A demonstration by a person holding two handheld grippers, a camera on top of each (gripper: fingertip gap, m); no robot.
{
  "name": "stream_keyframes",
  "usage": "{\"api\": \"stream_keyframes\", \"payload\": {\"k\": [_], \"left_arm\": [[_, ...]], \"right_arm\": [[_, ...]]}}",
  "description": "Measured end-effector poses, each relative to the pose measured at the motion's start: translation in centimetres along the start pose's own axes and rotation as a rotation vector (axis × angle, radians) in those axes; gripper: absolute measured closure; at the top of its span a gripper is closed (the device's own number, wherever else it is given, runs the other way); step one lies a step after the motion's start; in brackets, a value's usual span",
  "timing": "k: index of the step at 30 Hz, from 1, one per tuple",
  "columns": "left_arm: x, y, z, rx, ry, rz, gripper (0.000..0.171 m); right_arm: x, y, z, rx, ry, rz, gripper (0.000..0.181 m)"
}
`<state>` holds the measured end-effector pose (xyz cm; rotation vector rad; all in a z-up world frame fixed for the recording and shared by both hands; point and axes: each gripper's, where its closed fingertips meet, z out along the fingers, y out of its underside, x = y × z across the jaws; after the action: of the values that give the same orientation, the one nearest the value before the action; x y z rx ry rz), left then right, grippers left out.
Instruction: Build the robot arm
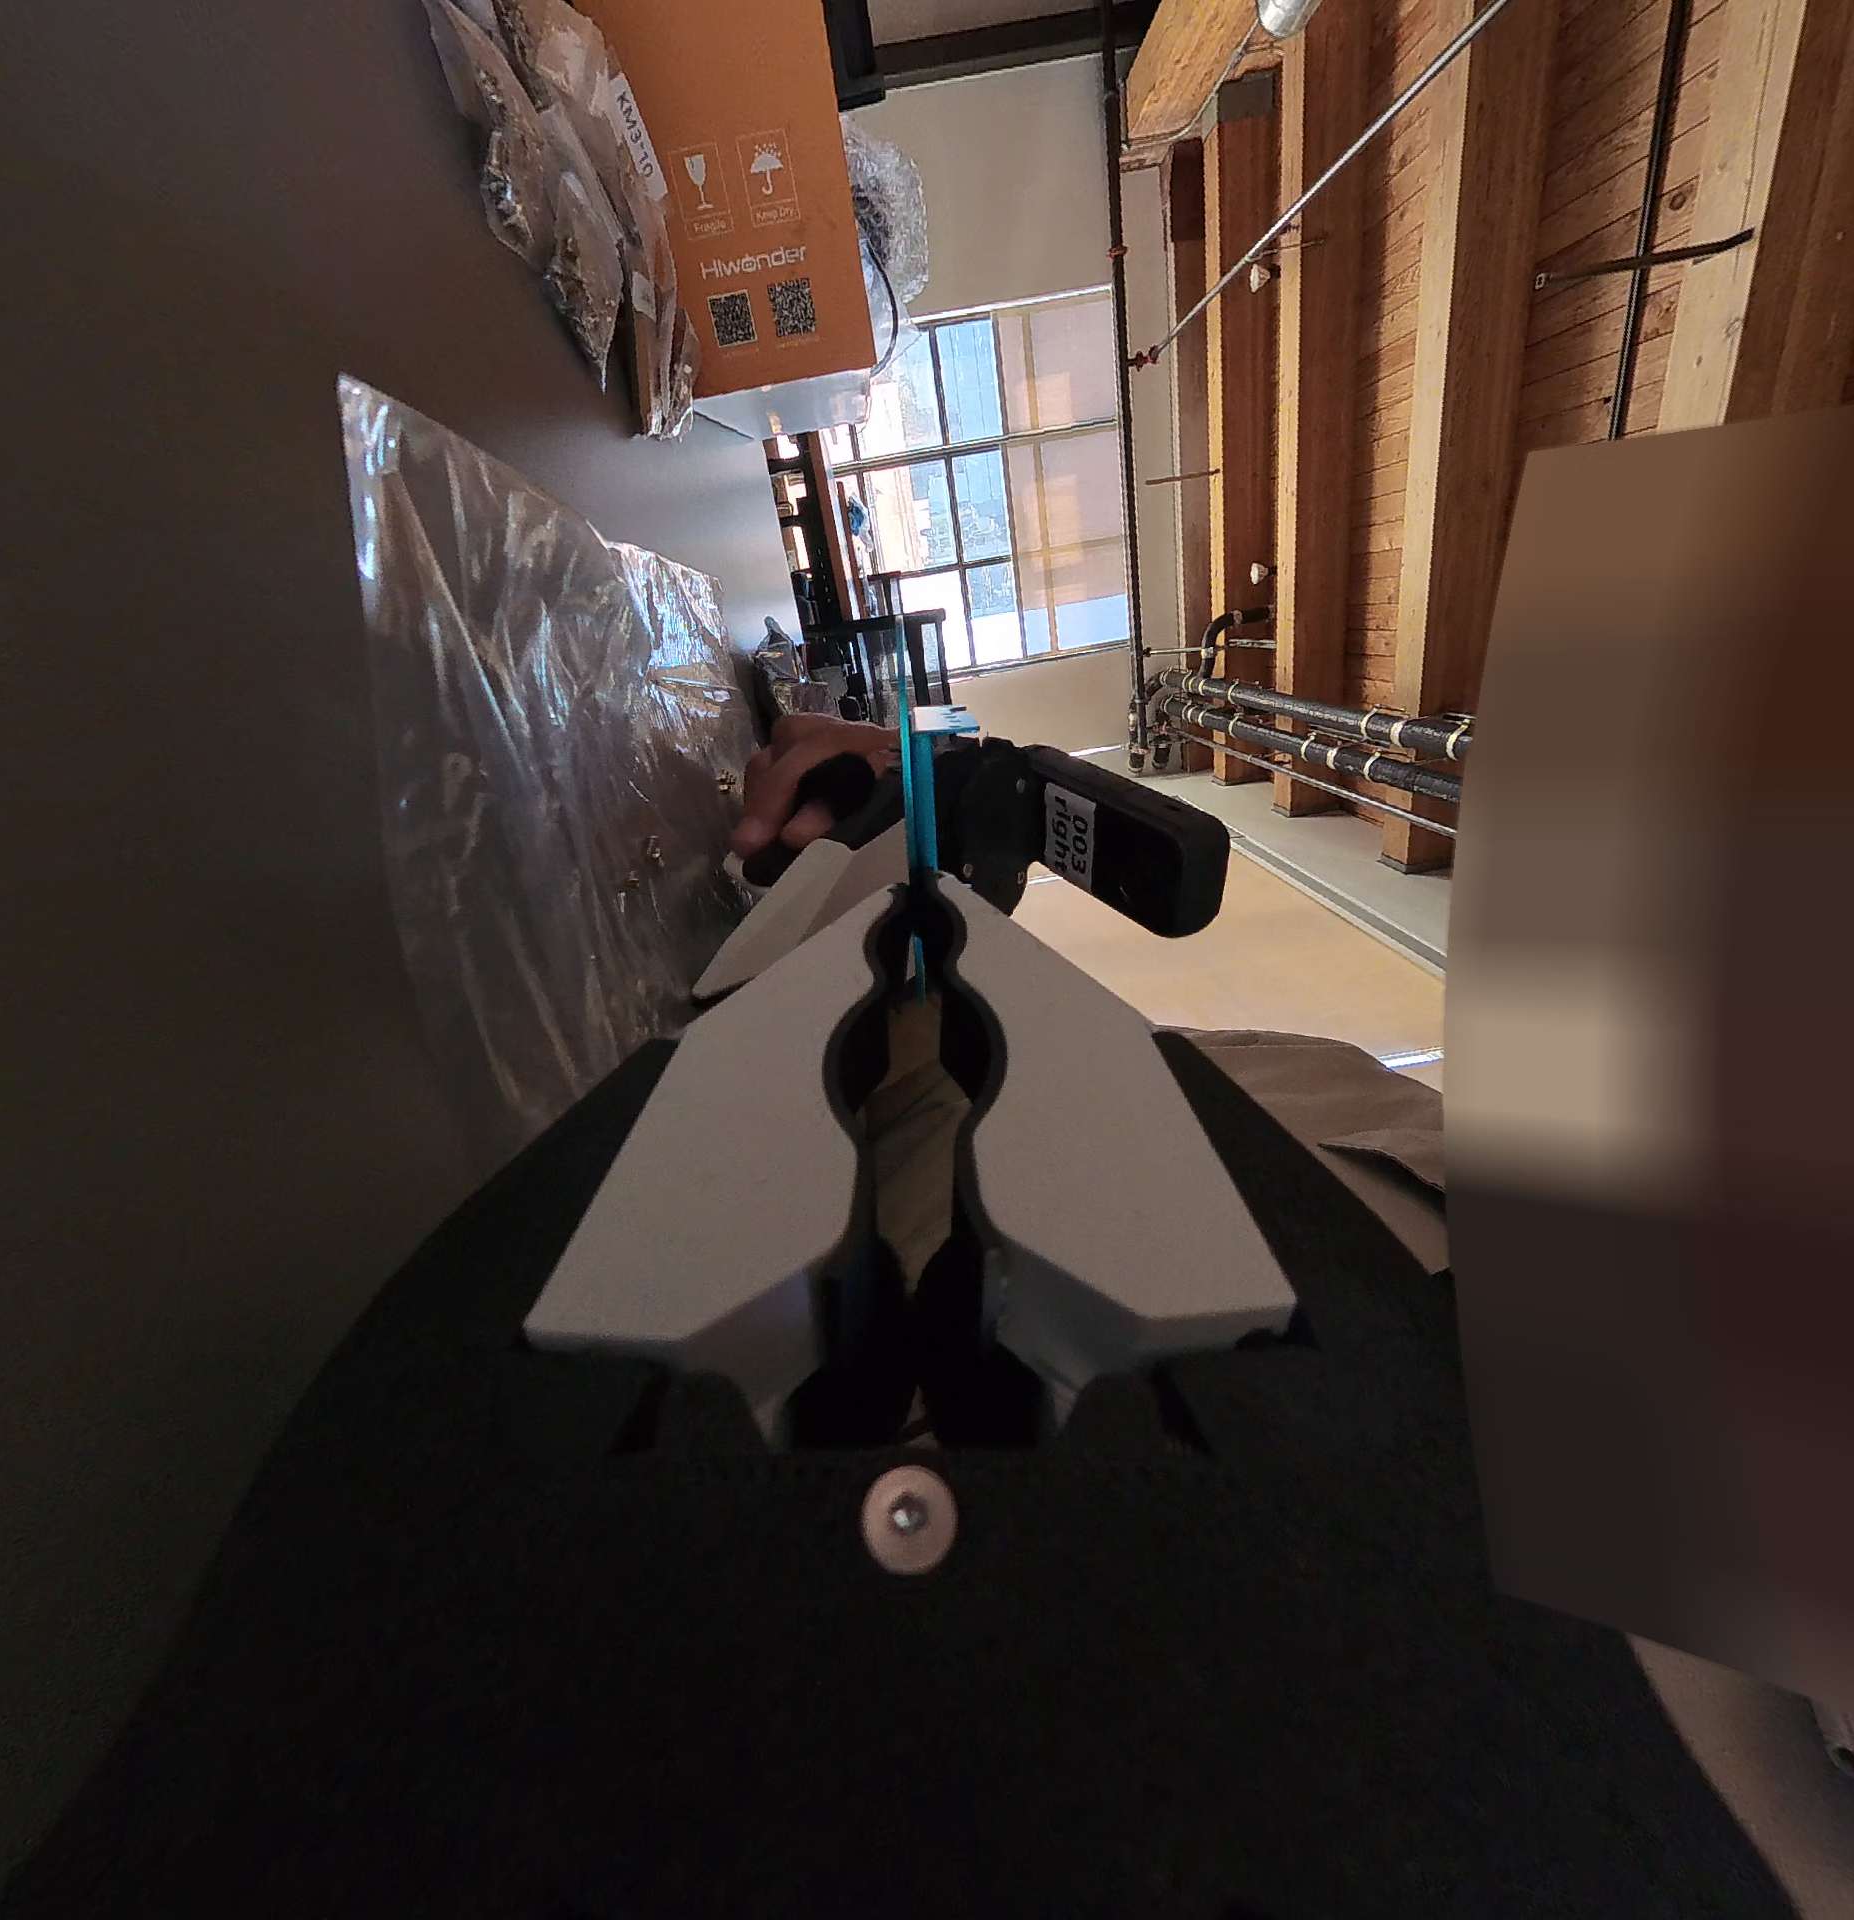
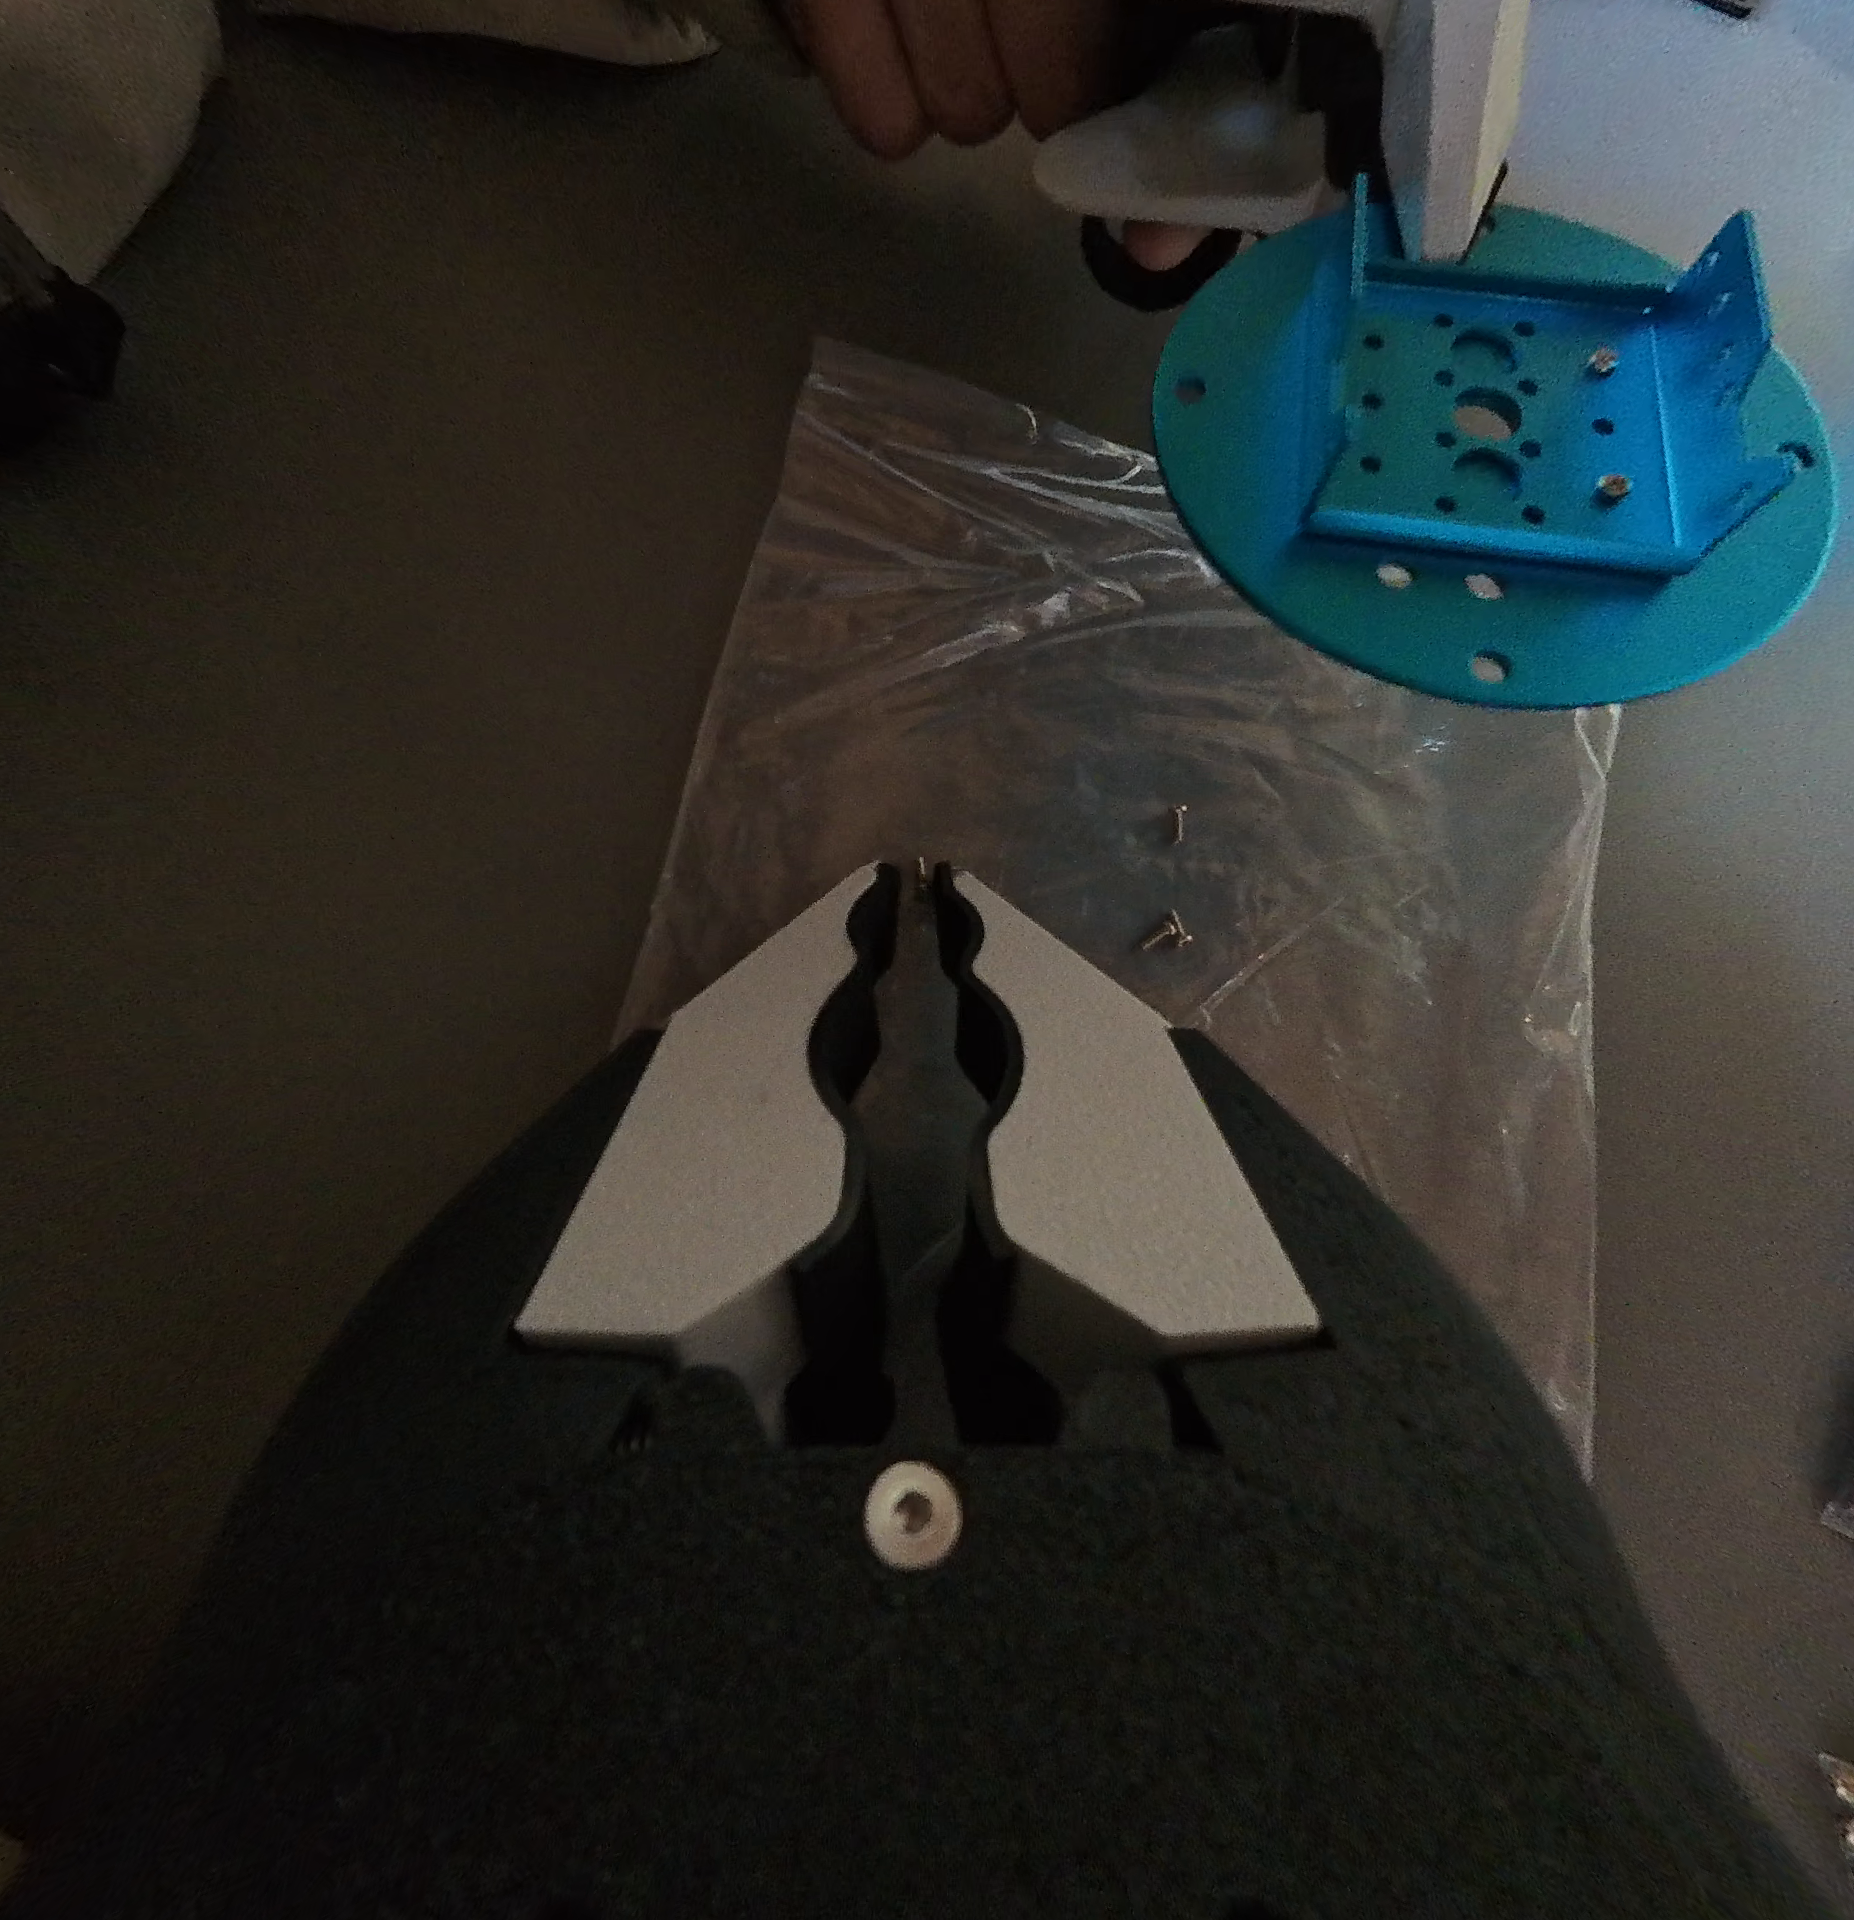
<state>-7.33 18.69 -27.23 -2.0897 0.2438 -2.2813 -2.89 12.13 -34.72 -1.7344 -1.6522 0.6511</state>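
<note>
While low over the plastic bag [image 2: 1006,675] on the table [image 2: 383,623], pinches a small screw [image 2: 921,869] in the nearly closed tips of the right gripper [image 2: 928,873]. Ahead and to the right, well apart, grips the teal disc [image 2: 1525,644] by its thin rim in the closed left gripper [image 1: 918,894], blue bracket [image 2: 1505,436] facing the screw.

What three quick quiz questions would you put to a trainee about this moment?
1. True or false: the left gripper is empty.
2. How many loose screws lie on the clear bag?
3. The right gripper pinches: A a small screw; B the blue bracket; C nothing.
Key: 1 false, it is shut on the teal plate. 2 two. 3 A.
</note>
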Motion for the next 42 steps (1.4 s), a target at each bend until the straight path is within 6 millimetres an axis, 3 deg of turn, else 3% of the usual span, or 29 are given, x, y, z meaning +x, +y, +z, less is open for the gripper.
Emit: {"api": "stream_keyframes", "payload": {"k": [19, 38, 42], "left_arm": [[-0.2, 0.0, 0.1, 0.0, -0.01, 0.003, 0.171], [-0.7, -0.2, -0.1, 0.01, -0.034, 0.002, 0.171], [-0.9, -0.1, 0.0, 0.009, -0.044, 0.003, 0.171]], "right_arm": [[0.1, 0.2, -0.2, -0.011, -0.009, 0.036, 0.176], [1.3, 0.3, -0.4, -0.034, 0.163, -0.126, 0.181], [2.1, -0.7, -1.2, 0.003, 0.235, -0.148, 0.181]]}}
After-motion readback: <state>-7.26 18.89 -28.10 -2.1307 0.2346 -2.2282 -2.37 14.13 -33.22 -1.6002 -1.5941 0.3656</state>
